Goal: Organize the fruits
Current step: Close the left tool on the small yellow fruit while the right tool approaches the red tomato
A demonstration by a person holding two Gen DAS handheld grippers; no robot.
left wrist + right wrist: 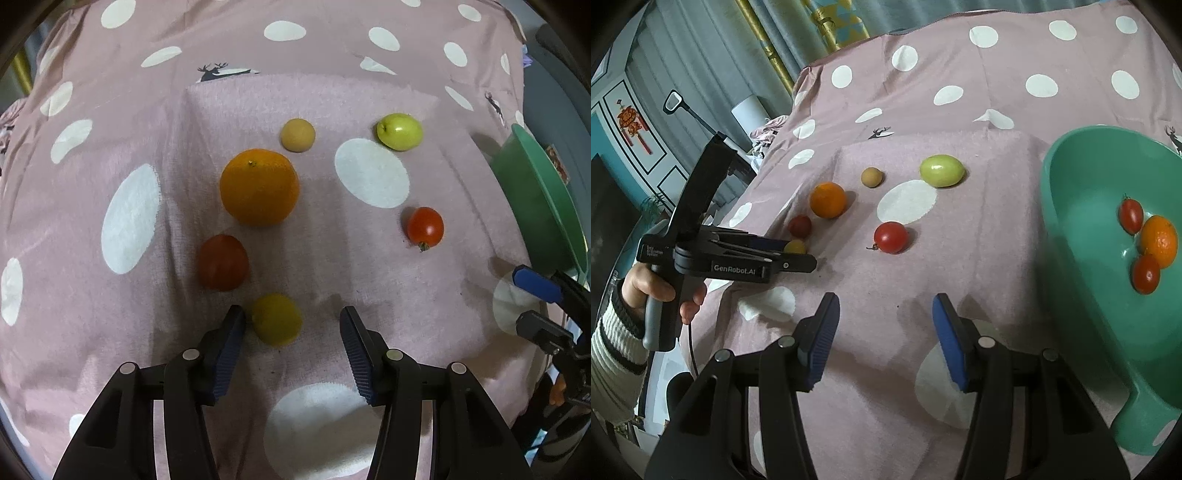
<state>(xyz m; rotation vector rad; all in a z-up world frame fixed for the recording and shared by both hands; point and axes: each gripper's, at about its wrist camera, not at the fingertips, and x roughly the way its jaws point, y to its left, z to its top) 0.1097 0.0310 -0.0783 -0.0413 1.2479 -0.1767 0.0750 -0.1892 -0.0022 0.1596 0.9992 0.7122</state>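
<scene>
Six fruits lie on the pink cloth (325,258); three sit in the green bowl (1082,266) at 3 o'clock. Both grippers, left gripper (291,325) and right gripper (884,314), have fingers apart.

Six fruits (259,186) loose on cloth (314,266); bowl (1082,266) at right, three fruits (1158,242) inside.

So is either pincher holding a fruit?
No. The left gripper is open around the small yellow fruit, not squeezing it. The right gripper is open and empty.
</scene>
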